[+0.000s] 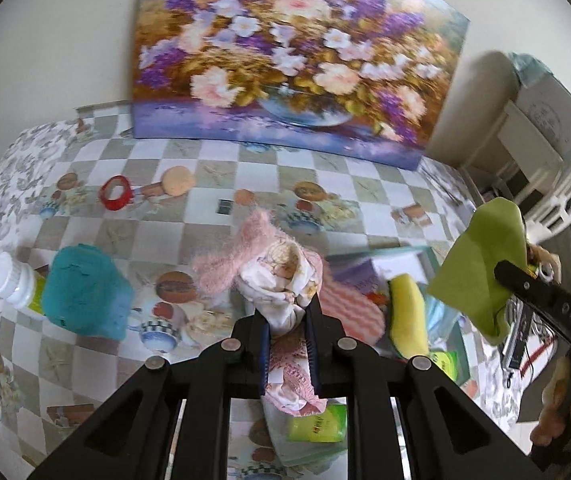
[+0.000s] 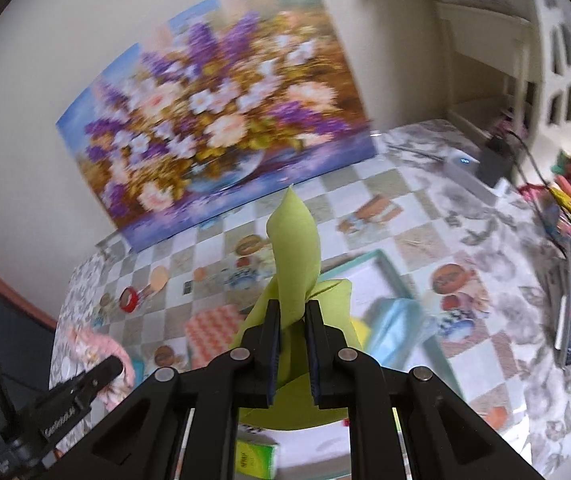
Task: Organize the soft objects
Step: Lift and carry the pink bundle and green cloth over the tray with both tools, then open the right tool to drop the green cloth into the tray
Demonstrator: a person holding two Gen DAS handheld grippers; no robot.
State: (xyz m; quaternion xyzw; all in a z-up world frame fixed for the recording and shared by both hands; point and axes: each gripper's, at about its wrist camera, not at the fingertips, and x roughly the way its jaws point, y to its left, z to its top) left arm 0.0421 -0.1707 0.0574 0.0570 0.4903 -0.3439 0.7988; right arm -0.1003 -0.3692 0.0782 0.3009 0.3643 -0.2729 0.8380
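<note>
While your left tool (image 1: 288,322) clamps a bundle of pink fuzzy and white printed cloth (image 1: 269,268) above the middle of the counter (image 1: 213,168), your right tool (image 2: 292,318) is closed on a lime-green cloth (image 2: 295,240), held up over the counter's right part. Below the green cloth lies a teal-rimmed tray (image 2: 389,268) holding a light blue cloth (image 2: 399,328) and a yellow cloth (image 1: 407,316), with a pink-and-white patterned cloth (image 2: 209,330) just beside it. A teal cloth (image 1: 85,292) sits toward the left edge, touching a white-capped bottle (image 1: 15,280). A flower painting (image 1: 285,56) leans along the far edge.
</note>
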